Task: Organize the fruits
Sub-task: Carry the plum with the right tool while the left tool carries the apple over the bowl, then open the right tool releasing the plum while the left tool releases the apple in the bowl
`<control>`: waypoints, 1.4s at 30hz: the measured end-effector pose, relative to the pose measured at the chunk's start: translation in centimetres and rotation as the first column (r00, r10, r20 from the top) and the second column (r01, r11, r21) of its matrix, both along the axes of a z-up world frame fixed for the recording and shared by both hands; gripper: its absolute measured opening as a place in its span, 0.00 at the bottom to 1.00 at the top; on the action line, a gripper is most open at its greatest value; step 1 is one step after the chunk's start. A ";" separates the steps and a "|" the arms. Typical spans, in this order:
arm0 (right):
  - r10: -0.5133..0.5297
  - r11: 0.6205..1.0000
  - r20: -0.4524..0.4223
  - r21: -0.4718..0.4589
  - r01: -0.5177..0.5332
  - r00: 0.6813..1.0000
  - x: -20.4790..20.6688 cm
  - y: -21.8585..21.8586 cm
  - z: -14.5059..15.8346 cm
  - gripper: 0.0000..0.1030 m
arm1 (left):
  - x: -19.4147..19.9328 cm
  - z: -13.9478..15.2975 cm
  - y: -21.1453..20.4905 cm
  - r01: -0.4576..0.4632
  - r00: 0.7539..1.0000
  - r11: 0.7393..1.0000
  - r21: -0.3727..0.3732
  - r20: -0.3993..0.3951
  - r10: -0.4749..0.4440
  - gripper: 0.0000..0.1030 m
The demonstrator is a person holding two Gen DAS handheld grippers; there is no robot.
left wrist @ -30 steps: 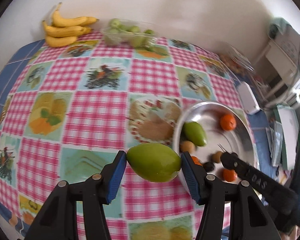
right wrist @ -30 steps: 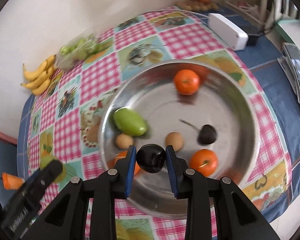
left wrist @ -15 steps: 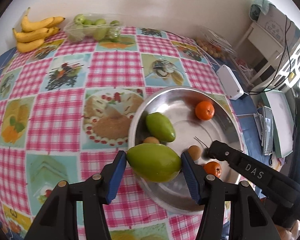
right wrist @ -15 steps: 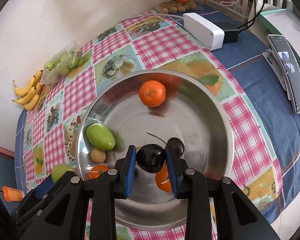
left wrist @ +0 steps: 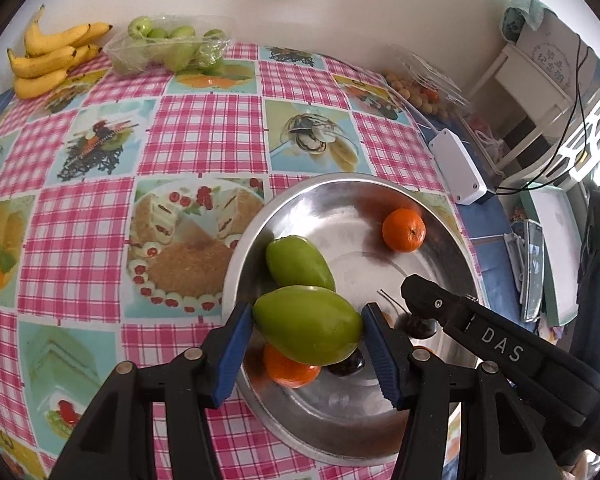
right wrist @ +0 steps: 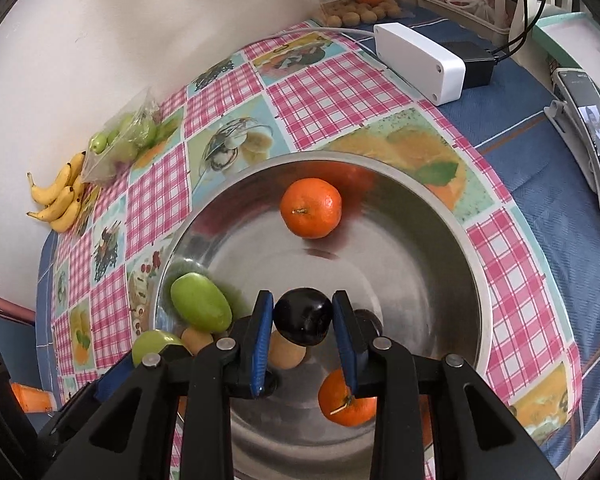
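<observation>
My left gripper [left wrist: 307,326] is shut on a green mango [left wrist: 307,325] and holds it above the near left part of the steel bowl [left wrist: 300,188]. My right gripper [right wrist: 303,320] is shut on a dark plum [right wrist: 303,317] above the bowl's [right wrist: 476,280] near middle; it also shows in the left wrist view [left wrist: 418,300] at the right. In the bowl lie a second green mango [left wrist: 299,263] [right wrist: 200,307], three oranges [left wrist: 404,229] [right wrist: 311,207] [right wrist: 348,399] [left wrist: 290,368], another dark plum [left wrist: 346,364] and small brown fruits [right wrist: 286,350].
The bowl stands on a pink checked tablecloth [left wrist: 204,132]. Bananas [left wrist: 50,62] and a clear tray of green fruit [left wrist: 172,48] lie at the far left by the wall. A white box [right wrist: 418,62], a tray of small brown fruits [right wrist: 360,12] and a phone [right wrist: 594,136] are on the right.
Both grippers have moved forward over the bowl with their fruit still held. The left one came from over the tablecloth at the bowl's left rim to above its inside.
</observation>
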State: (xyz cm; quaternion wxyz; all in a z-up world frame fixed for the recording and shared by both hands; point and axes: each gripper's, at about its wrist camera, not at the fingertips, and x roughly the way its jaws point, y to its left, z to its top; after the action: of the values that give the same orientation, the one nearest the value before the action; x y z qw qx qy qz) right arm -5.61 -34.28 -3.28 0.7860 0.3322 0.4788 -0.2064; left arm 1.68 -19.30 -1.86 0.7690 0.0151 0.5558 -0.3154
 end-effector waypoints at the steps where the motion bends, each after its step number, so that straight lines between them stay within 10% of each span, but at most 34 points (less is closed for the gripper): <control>1: 0.000 1.000 -0.001 -0.001 0.000 1.000 0.0 0.0 0.0 0.32 | 0.1 0.0 0.0 -0.002 1.000 1.000 -0.004 -0.005 0.002 0.57; 32: -0.010 1.000 -0.020 0.022 0.010 1.000 0.0 -0.1 -0.6 0.32 | 1.2 1.1 0.7 -0.023 0.999 0.998 -0.062 -0.038 0.021 0.59; 42: 0.011 1.000 -0.032 0.021 -0.010 0.999 0.3 0.1 -0.8 0.32 | 2.6 0.5 3.3 -0.147 0.989 0.985 0.095 -0.005 0.148 0.59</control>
State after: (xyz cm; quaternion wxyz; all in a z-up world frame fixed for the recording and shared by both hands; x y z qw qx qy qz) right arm -5.27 -34.16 -4.09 0.7758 0.3345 0.4953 -0.2024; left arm 4.24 -15.97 -1.38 0.7854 0.0084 0.5743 -0.2310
